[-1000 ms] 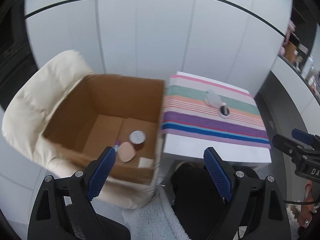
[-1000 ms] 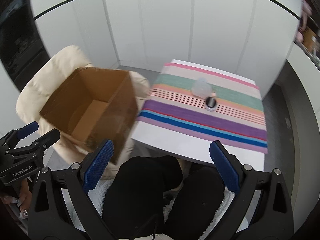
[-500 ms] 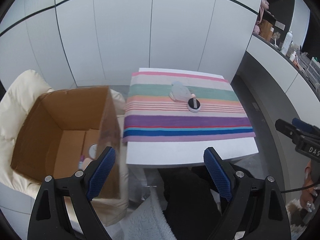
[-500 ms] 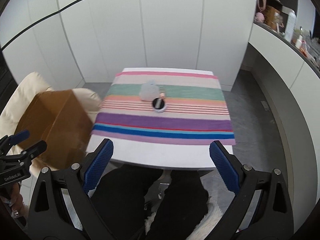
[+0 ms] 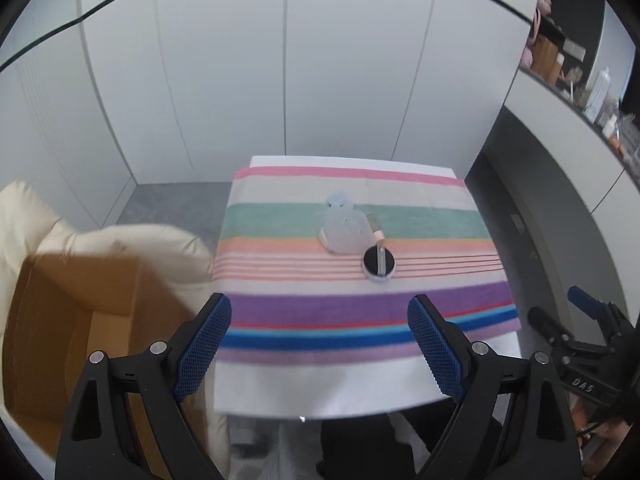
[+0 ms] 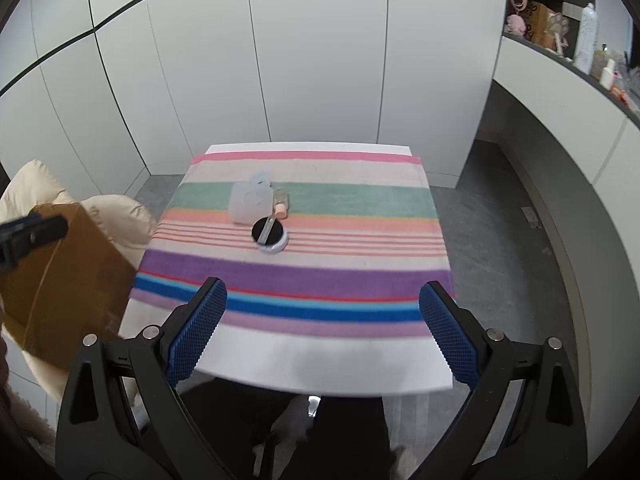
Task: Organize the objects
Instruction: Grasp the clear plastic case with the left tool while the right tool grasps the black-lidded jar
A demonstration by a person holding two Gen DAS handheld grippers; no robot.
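A white table (image 5: 352,396) stands ahead of both pairs of tongs, its near edge bare and its far edge against the white wall panels. A striped cloth (image 5: 360,308) in pink, cream, green, peach, purple and blue bands covers most of its top. On the cloth, beyond the tongs and near the middle, lie a translucent pale pouch (image 5: 345,229), a small peach-capped bottle (image 5: 377,227) just right of it, and a round black-topped compact (image 5: 378,266) on the near side, touching or nearly touching both.
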